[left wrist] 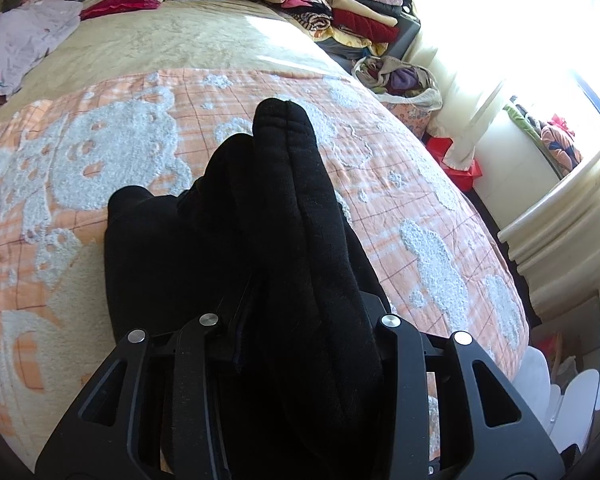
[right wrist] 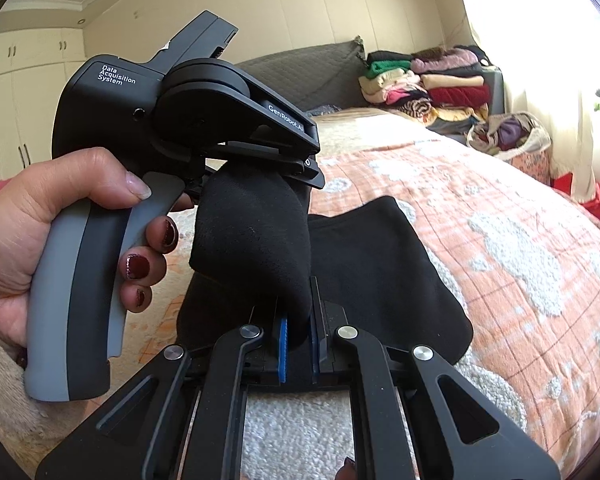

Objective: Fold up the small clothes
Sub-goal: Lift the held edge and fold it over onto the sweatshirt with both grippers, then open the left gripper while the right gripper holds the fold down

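At frame centre, the right tongs (right wrist: 298, 344) pinch one end of the black garment (right wrist: 380, 272). The left tongs (right wrist: 300, 168), higher and left of centre, grip its bunched other end above the orange bedspread (right wrist: 500, 220).
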Demonstrator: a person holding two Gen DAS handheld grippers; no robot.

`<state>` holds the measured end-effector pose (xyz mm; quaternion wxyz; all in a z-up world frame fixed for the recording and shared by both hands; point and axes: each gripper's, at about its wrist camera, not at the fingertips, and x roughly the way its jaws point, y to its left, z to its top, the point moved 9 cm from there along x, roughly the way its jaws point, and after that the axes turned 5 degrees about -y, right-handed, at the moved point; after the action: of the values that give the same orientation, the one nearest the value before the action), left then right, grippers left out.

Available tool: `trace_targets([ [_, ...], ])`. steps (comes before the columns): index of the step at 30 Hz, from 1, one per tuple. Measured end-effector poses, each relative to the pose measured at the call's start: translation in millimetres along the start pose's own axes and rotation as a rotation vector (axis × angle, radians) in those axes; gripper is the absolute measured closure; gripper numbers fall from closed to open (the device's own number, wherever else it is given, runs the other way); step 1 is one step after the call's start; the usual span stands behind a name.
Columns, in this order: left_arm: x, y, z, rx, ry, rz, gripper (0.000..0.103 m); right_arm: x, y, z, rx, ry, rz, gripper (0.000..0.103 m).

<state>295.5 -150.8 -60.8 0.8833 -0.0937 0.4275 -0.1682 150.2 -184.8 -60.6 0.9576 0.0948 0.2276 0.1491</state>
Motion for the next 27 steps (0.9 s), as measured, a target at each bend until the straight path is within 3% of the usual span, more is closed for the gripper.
trace_targets([
  [11,37,-17,-12,0.003,0.071,0.002,0.067,5,-26,-13,0.119,0.051,0.005,0.096],
  [14,45,-19,-14,0.001,0.085,0.001,0.061,10,-33,-18,0.168,0.07,0.015,0.096],
  [17,47,-24,-17,-0.011,0.088,-0.022,0.046,14,-44,-24,0.239,0.1,0.03,0.094],
  [18,45,-27,-16,-0.03,0.082,-0.06,0.037,17,-49,-28,0.262,0.116,0.025,0.091],
  [21,31,-26,-11,-0.092,0.048,-0.121,0.036,21,-66,-40,0.393,0.147,0.055,0.088],
  [25,5,-5,-7,-0.088,-0.026,-0.068,0.036,16,-73,-37,0.485,0.16,0.113,0.08],
  [27,-8,10,-8,-0.077,-0.057,-0.027,0.036,13,-72,-29,0.492,0.161,0.143,0.066],
])
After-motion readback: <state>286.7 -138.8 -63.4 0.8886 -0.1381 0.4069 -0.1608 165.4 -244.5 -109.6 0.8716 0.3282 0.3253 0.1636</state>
